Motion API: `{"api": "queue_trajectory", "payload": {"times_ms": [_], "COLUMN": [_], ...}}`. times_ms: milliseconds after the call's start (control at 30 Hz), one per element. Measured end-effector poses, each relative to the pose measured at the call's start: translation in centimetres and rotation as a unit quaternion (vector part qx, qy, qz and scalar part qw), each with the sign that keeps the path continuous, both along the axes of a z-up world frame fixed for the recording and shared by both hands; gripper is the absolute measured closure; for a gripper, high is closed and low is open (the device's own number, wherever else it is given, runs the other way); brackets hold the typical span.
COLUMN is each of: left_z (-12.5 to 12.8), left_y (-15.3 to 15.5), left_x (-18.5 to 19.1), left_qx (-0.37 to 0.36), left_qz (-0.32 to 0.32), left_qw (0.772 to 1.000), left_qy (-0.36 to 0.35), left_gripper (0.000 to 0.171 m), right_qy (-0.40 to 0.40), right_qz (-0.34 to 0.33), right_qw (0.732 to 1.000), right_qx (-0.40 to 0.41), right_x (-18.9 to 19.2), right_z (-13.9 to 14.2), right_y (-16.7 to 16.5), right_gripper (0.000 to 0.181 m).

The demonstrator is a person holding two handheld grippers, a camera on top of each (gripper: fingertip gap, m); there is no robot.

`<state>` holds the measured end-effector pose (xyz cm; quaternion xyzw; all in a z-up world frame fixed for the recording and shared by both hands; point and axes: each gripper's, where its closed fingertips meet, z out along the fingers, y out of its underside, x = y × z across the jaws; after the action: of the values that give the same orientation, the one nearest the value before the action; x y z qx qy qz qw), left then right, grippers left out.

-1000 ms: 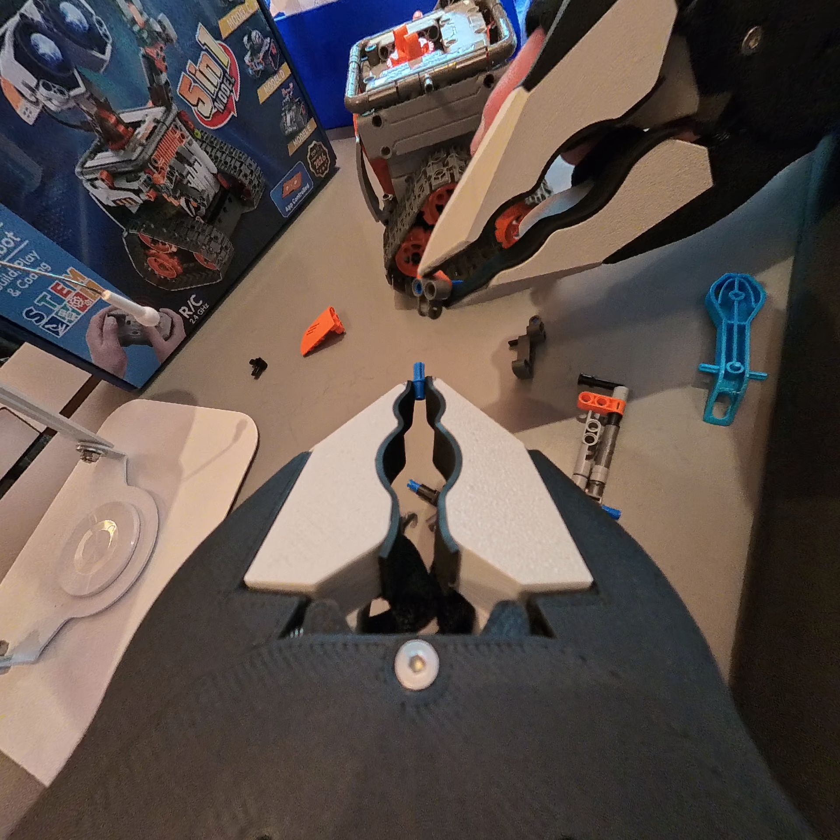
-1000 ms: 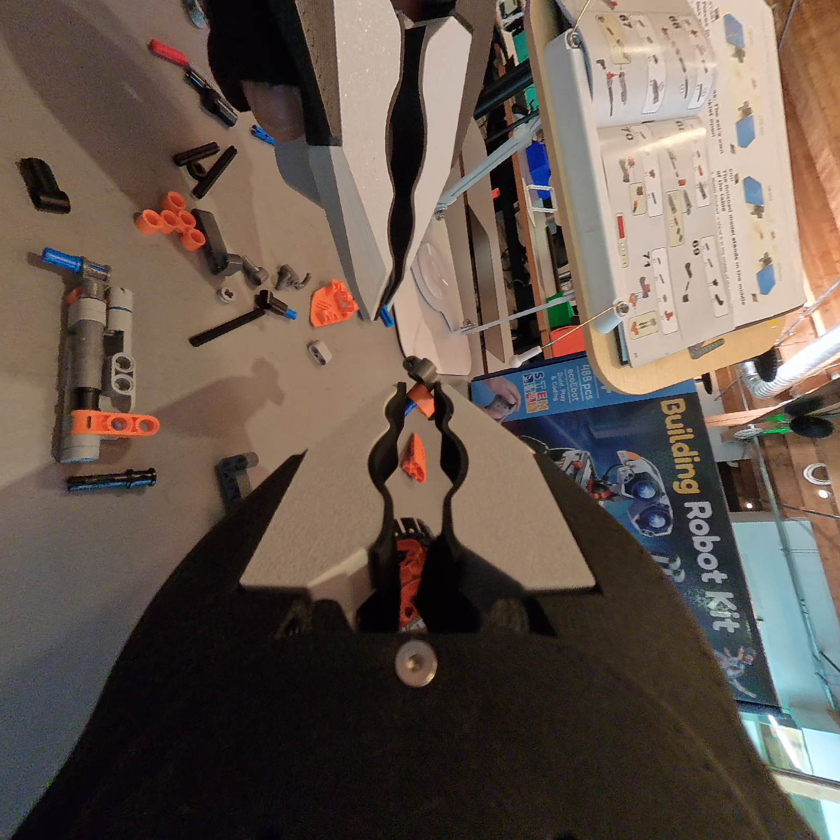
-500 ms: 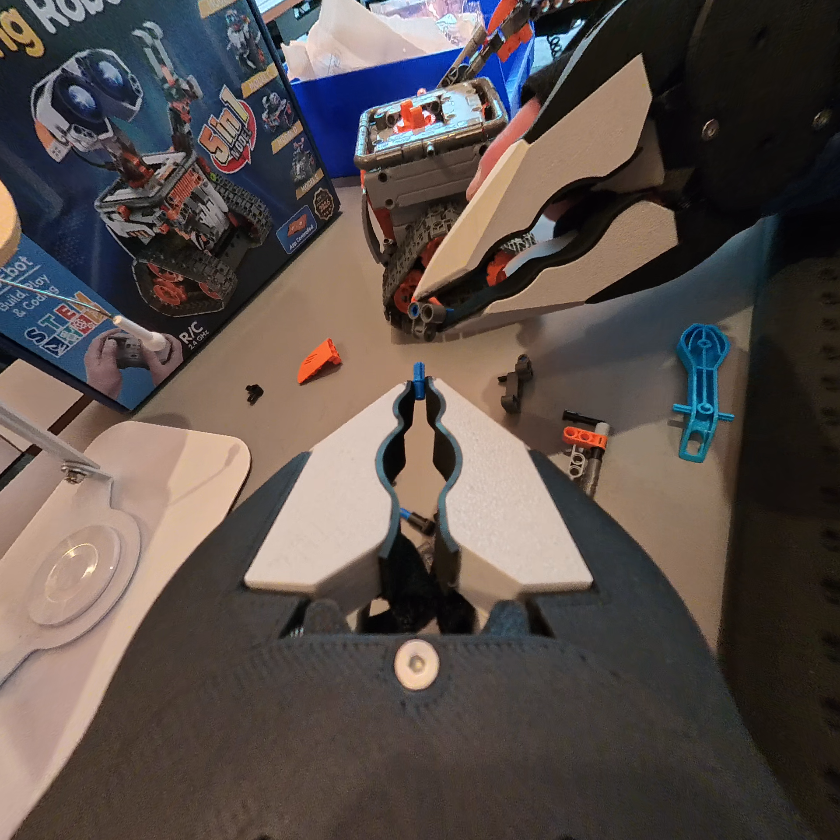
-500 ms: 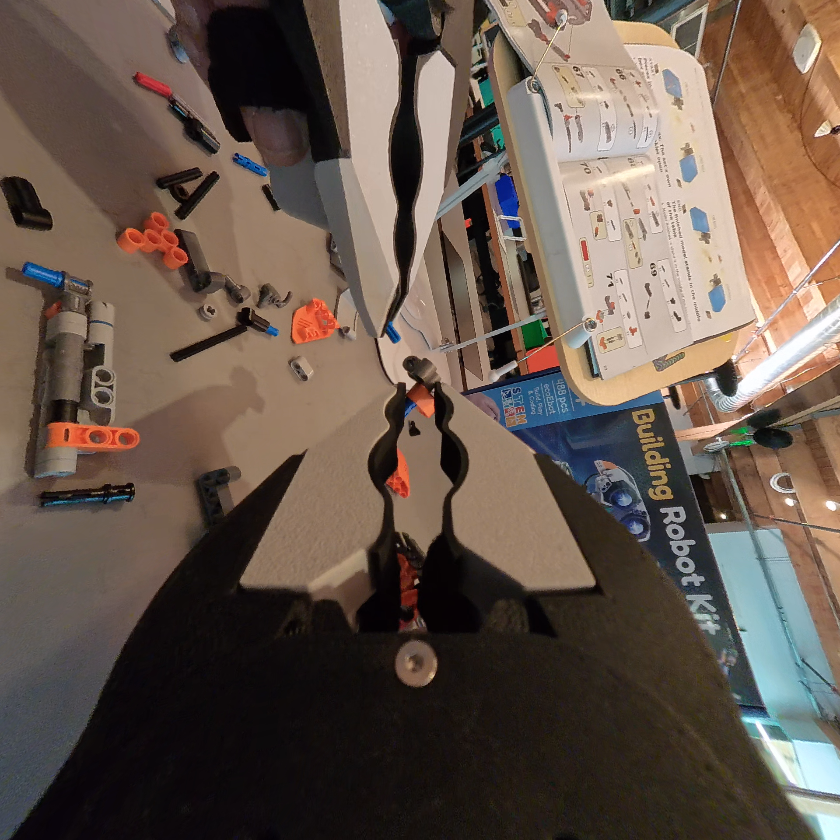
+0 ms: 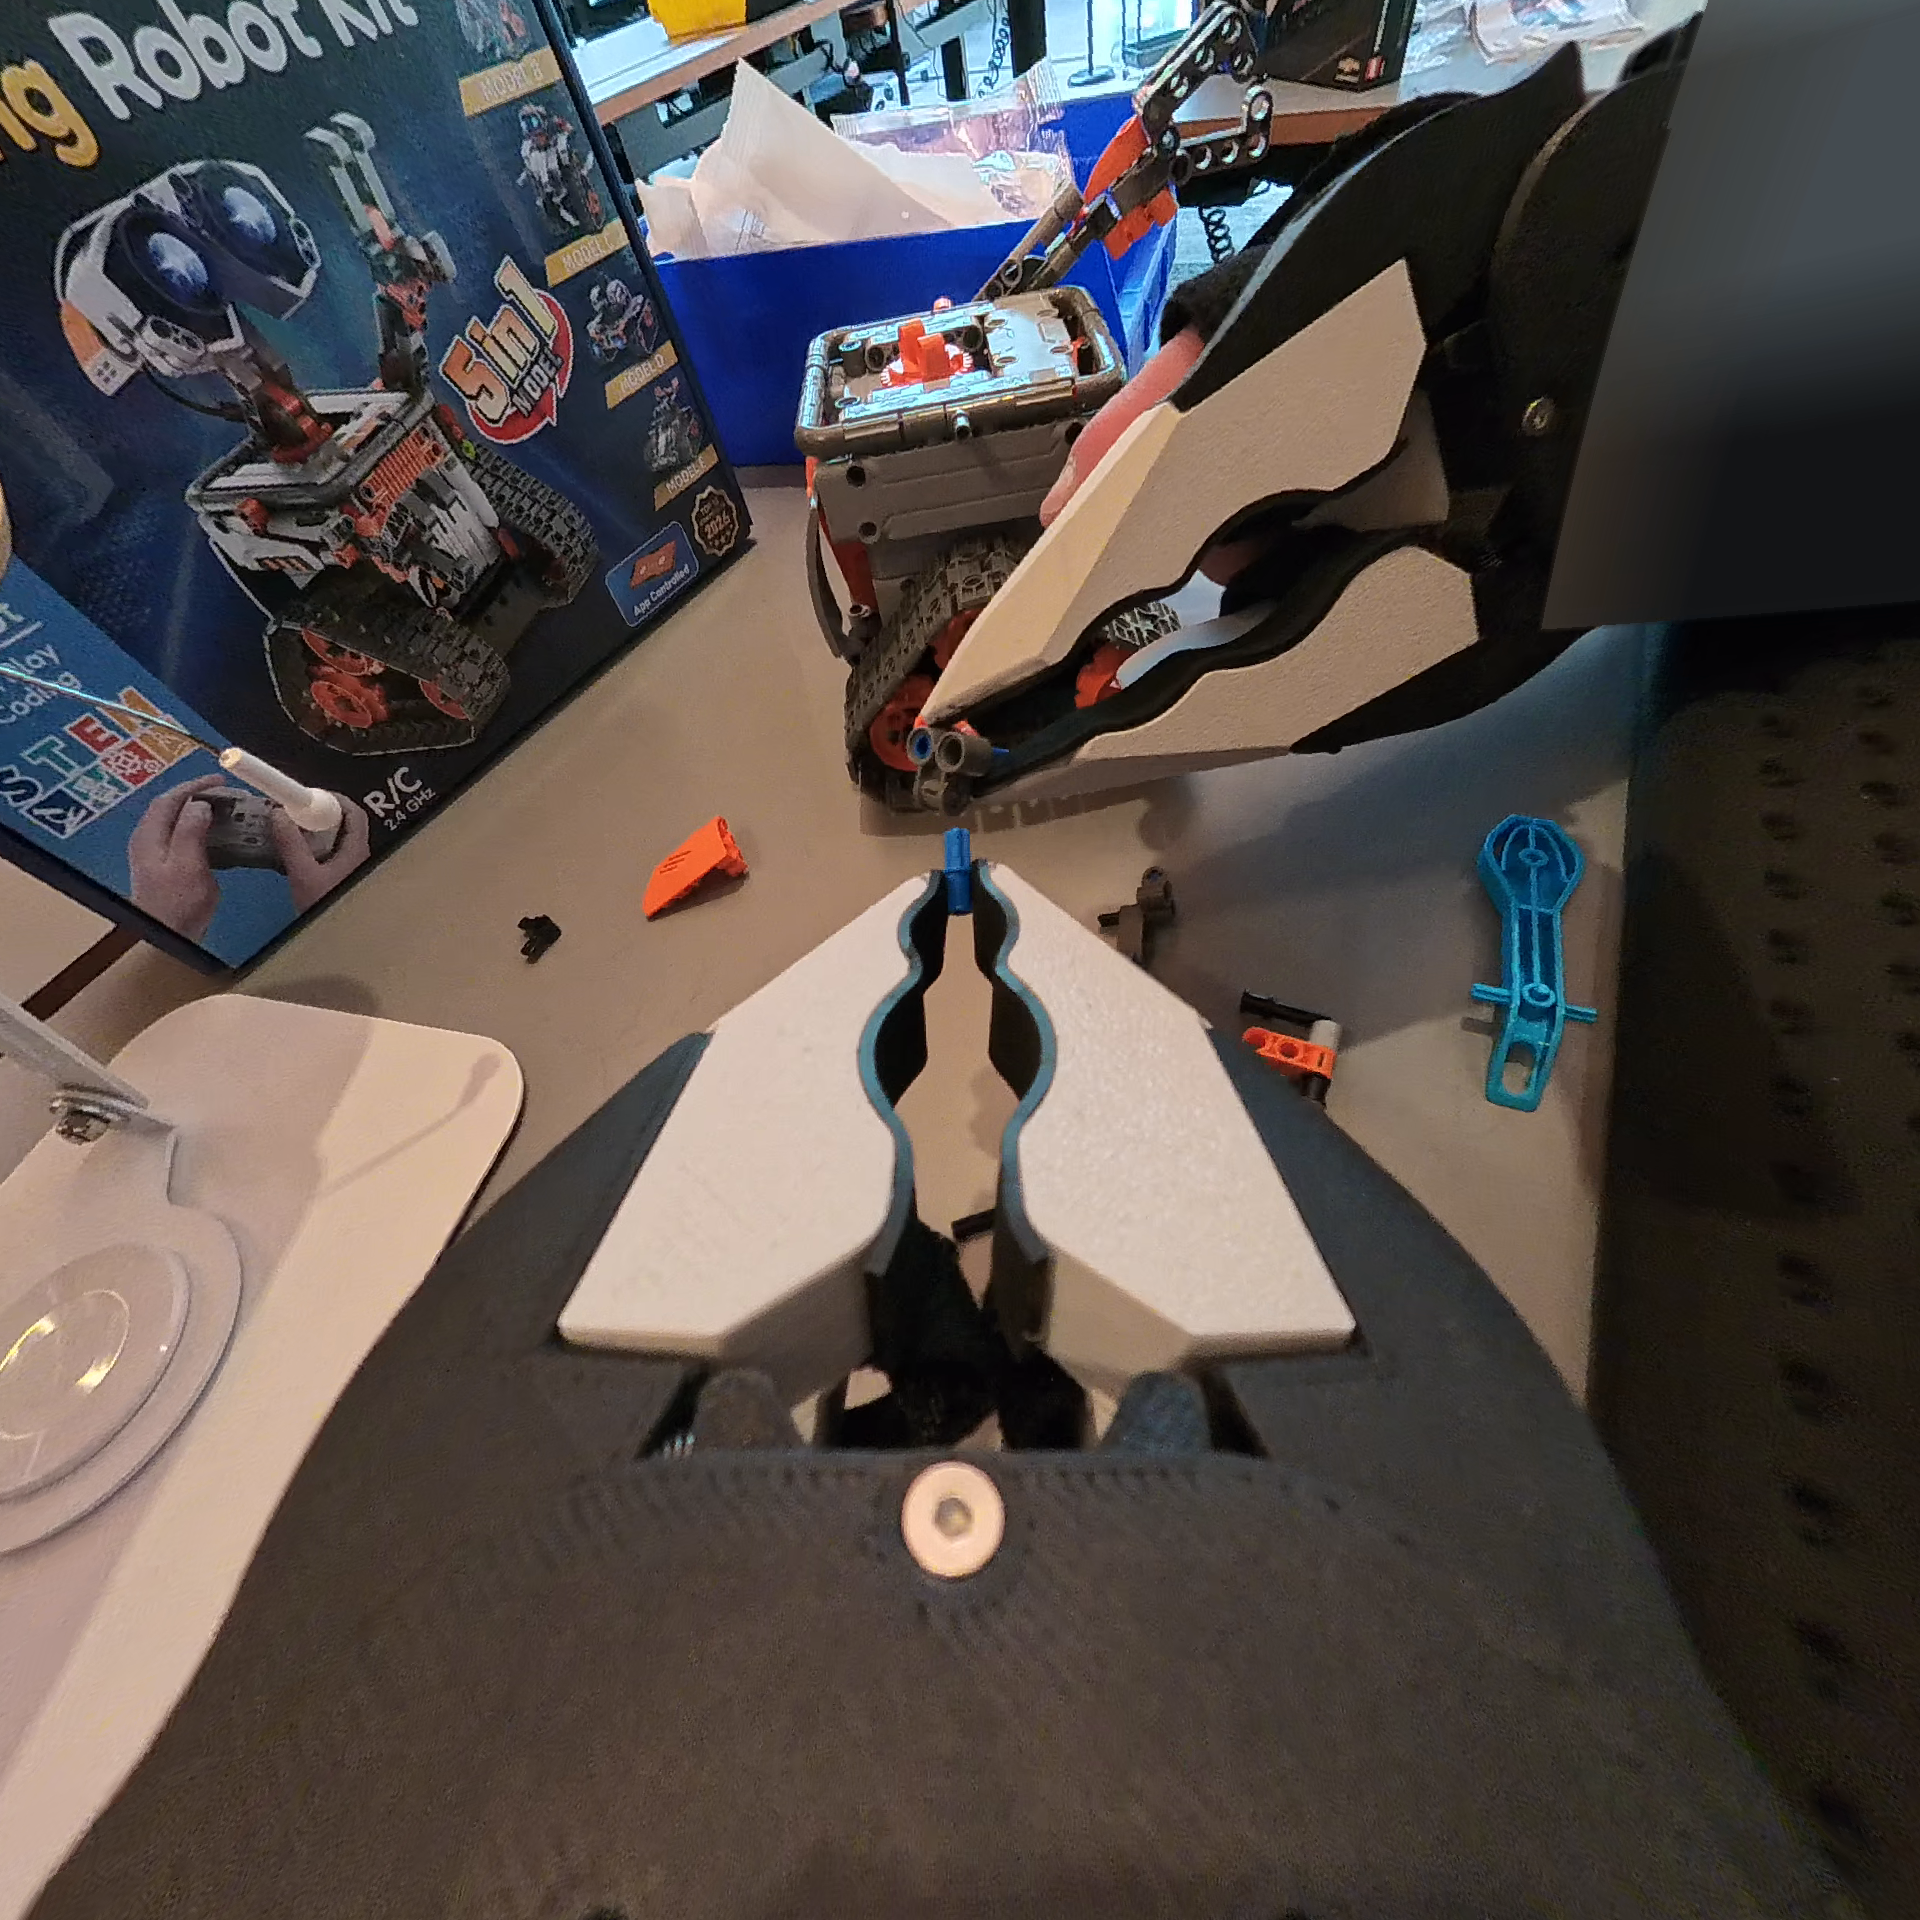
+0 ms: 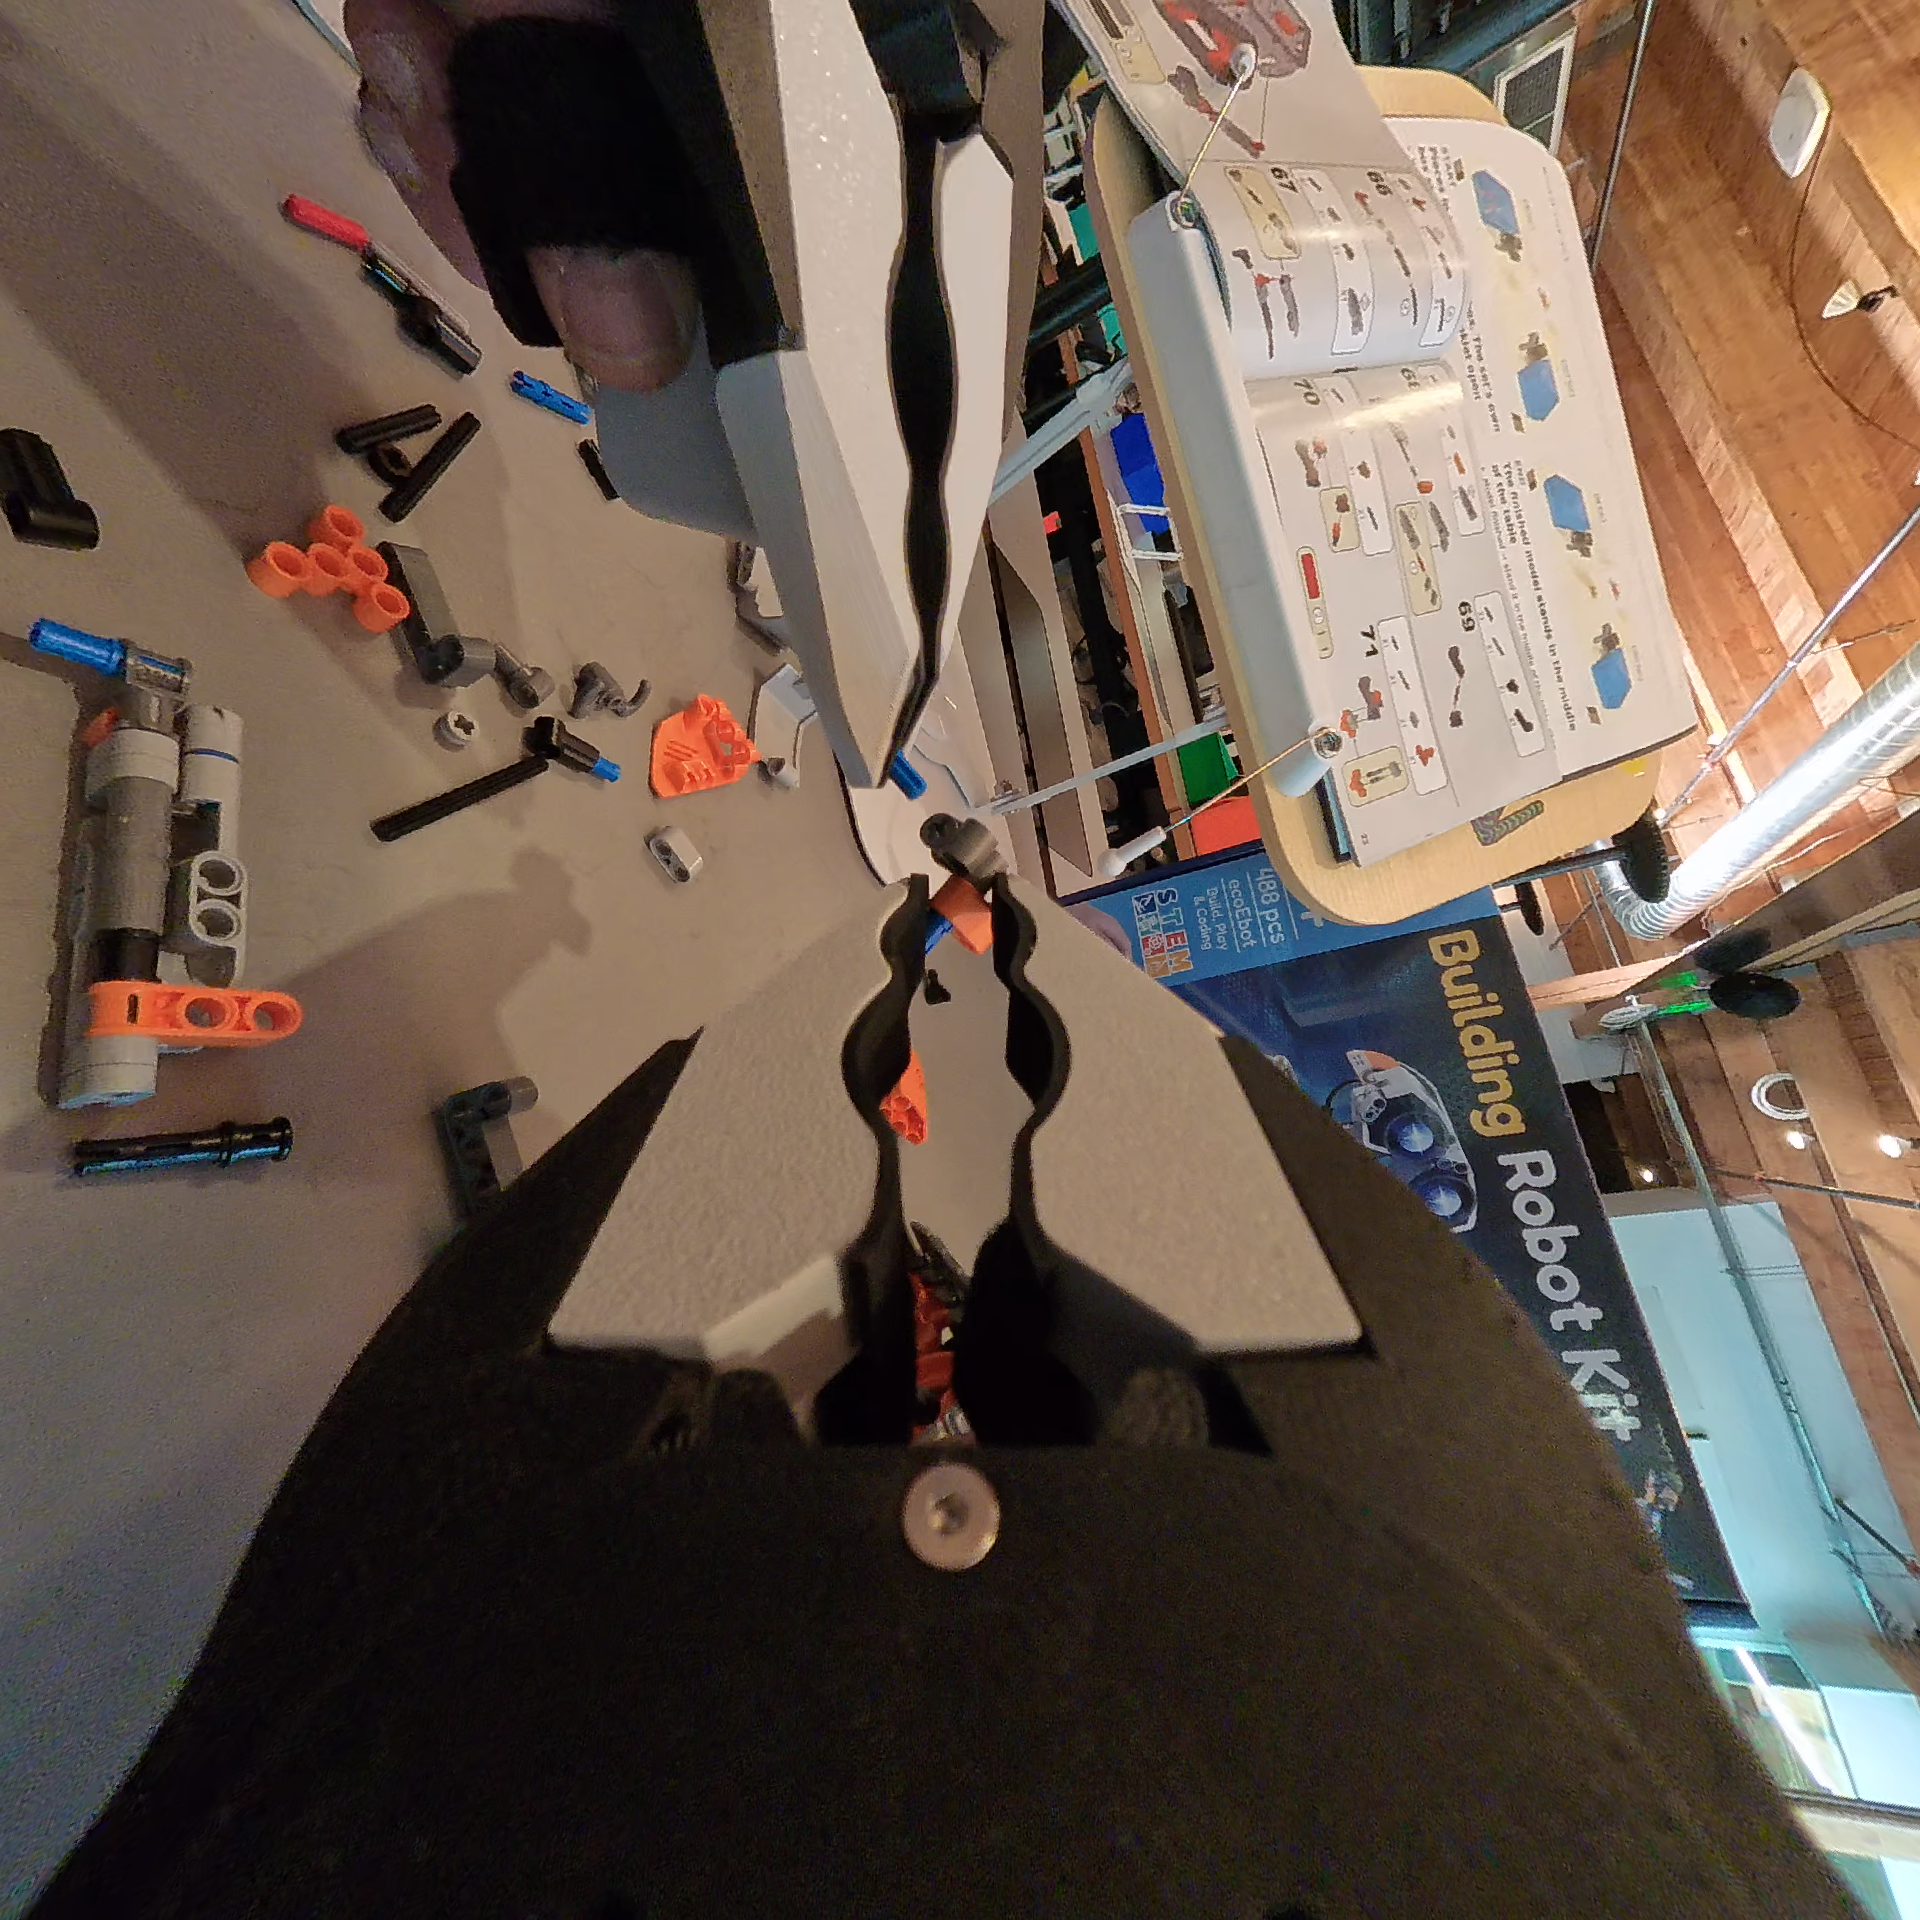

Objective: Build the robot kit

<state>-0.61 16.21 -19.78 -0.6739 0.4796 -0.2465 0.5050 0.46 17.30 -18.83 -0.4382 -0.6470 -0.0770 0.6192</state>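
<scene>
My left gripper (image 5: 957,891) pinches a small blue plastic pin (image 5: 956,871). It's lifted higher now, closer to my right gripper (image 6: 952,902), which clamps a grey-and-orange connector piece (image 6: 964,871) near the tracked grey brick robot (image 5: 940,457).

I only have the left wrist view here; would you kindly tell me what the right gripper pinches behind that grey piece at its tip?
Observer: The right gripper pinches a small orange piece, which is joined to the grey connector.
Operator: Thank you. Is anything useful outside my picture?
Observer: Yes, an open instruction booklet is clipped onto a stand.
Operator: Any loose parts I am missing?
Observer: A red pin lies on the table.
</scene>
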Motion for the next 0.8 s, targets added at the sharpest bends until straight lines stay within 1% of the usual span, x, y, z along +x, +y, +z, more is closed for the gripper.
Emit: {"api": "queue_trajectory", "payload": {"times_ms": [167,433,567,733,767,800], "left_z": [-0.2,-0.1,0.0,0.3,0.3,0.5], "left_y": [0.0,0.4,0.4,0.3,0.2,0.2], "left_x": [0.3,0.4,0.4,0.6,0.6,0.6], "left_qx": [-0.011,-0.05,-0.065,-0.072,-0.077,-0.084], "left_qz": [0.001,0.008,0.005,0.004,0.003,0.001], "left_qw": [1.0,0.998,0.996,0.995,0.995,0.993], "left_qy": [-0.005,-0.038,-0.054,-0.065,-0.069,-0.077], "left_gripper": [0.169,0.17,0.17,0.17,0.17,0.17], "right_qy": [-0.015,-0.057,-0.045,-0.037,-0.036,-0.036], "right_qz": [-0.004,-0.015,-0.01,-0.003,0.003,0.012], "right_qw": [1.0,0.992,0.994,0.992,0.992,0.993], "right_qx": [0.022,0.108,0.102,0.121,0.119,0.113], "right_x": [-0.1,-0.5,-0.4,-0.5,-0.7,-0.9], "right_z": [-0.1,0.1,0.3,0.7,0.6,0.4], "right_y": [0.0,-0.3,-0.3,-0.7,-0.9,-1.1], "right_gripper": [0.172,0.173,0.173,0.174,0.175,0.181]}}
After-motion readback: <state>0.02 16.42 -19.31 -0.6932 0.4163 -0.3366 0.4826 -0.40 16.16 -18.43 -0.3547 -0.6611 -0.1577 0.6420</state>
